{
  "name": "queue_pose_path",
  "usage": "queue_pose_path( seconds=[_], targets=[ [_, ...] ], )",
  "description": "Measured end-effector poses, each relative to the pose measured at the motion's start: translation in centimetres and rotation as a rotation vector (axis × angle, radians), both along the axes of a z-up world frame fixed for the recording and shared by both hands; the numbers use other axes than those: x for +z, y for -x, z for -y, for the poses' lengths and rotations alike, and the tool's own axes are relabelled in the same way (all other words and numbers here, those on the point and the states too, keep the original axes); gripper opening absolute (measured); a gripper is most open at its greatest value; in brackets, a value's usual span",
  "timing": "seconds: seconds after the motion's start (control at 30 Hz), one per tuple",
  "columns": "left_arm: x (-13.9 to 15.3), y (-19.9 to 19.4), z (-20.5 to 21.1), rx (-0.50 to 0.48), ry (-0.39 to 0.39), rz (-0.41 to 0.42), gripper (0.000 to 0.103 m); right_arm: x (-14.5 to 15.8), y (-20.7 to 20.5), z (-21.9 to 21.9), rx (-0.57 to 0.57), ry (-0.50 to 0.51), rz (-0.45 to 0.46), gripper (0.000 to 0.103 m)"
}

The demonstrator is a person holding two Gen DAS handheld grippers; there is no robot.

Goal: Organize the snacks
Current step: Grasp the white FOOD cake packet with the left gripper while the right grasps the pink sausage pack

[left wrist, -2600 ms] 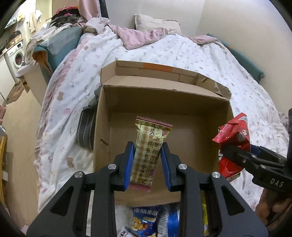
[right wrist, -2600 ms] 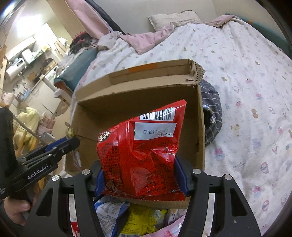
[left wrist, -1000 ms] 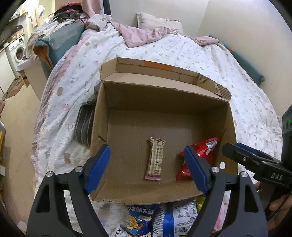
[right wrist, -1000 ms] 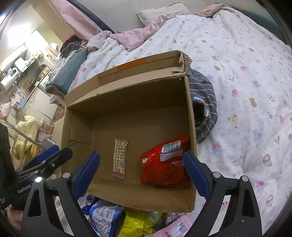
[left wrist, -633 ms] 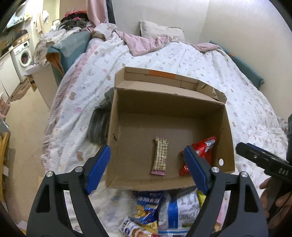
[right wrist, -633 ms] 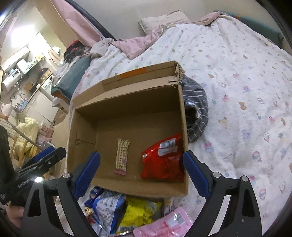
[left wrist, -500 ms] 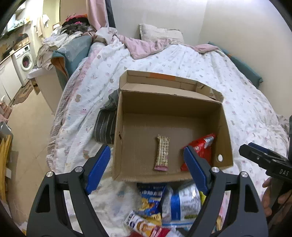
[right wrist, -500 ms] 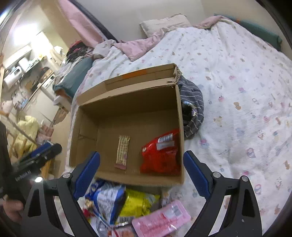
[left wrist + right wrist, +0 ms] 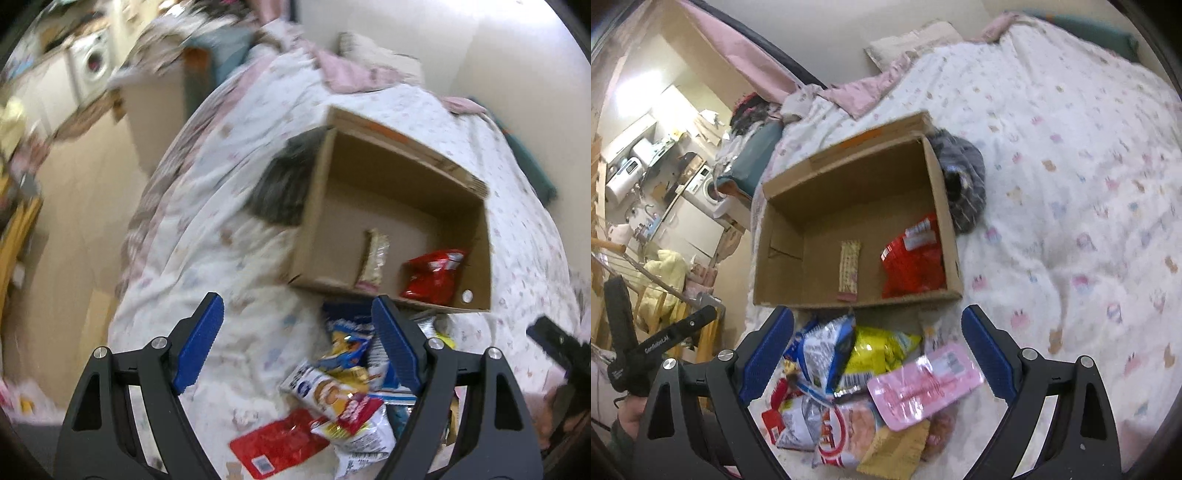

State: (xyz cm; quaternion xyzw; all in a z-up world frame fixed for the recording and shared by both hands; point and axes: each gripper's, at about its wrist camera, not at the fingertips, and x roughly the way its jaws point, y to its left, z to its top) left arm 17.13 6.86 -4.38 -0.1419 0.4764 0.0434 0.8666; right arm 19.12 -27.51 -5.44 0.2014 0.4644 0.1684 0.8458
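**On the bed: both claws open above the snack pile**

Inside the cardboard box (image 9: 783, 236) on the bed (image 9: 1071, 155) lie two snacks: a slim beige bar (image 9: 849, 268) near the middle of the floor and a red bag (image 9: 912, 258) against the box's right wall. A grey striped cloth (image 9: 964, 181) sits outside, touching that same wall.

Just in front of the box's near wall lies a heap of loose packets, among them a blue and white bag (image 9: 823, 350), a yellow bag (image 9: 879, 347) and a flat pink packet (image 9: 923, 384).

The right claw (image 9: 877, 354) is spread wide and holds nothing, over this heap. The left claw (image 9: 295, 343), likewise wide open and empty, is off the box's near left corner; its view is blurred.
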Motion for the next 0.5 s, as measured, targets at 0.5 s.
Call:
queue_pose_path(
  seconds=[0.5],
  targets=[
    [-2.6,-0.3,0.8,-0.008,0.049,-0.138,0.080,-10.5,-1.6,0.2,-0.016,-0.026,-0.466,0.093]
  ],
)
